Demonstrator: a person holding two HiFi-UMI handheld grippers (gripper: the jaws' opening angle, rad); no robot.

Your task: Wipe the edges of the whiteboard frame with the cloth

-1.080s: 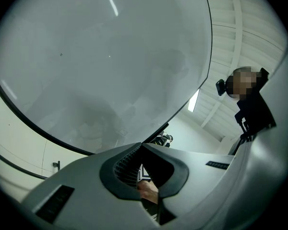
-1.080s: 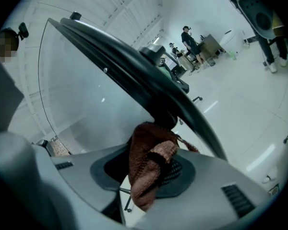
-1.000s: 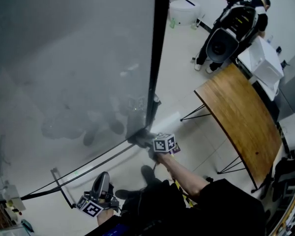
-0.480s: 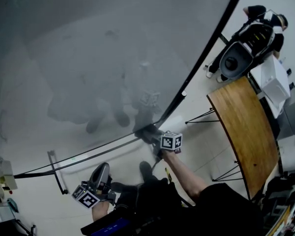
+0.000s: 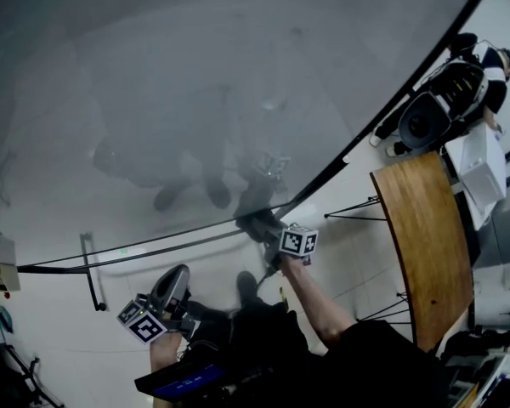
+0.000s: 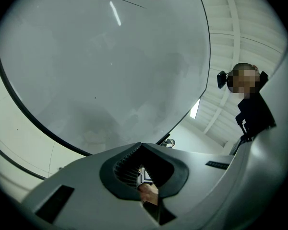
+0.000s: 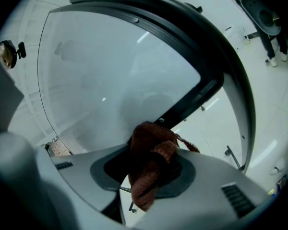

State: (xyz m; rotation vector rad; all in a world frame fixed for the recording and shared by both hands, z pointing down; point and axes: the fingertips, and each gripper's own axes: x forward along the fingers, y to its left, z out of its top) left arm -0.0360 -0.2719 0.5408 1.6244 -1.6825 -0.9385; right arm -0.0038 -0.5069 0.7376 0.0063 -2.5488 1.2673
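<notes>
The whiteboard [image 5: 195,83] fills the upper head view, edged by a black frame [image 5: 382,117]. That frame runs down from the upper right to a lower corner, then left along the bottom. At that corner my right gripper [image 5: 257,224] is shut on a brown cloth [image 7: 151,164], bunched between its jaws. In the right gripper view the cloth lies against the black frame [image 7: 194,97]. My left gripper [image 5: 172,283] hangs low beside my body, away from the board. Its jaws [image 6: 141,146] are shut with nothing in them and point up at the whiteboard [image 6: 101,56].
A wooden table [image 5: 425,245] on thin black legs stands to the right. Beyond it a person [image 5: 472,66] stands by dark equipment and a white box [image 5: 483,170]. A stand bar [image 5: 89,270] hangs below the bottom edge at the left.
The head view has swung, so the frame now slants across the picture. My right gripper stays at the frame's lower corner with the cloth. The left gripper has hardly moved.
</notes>
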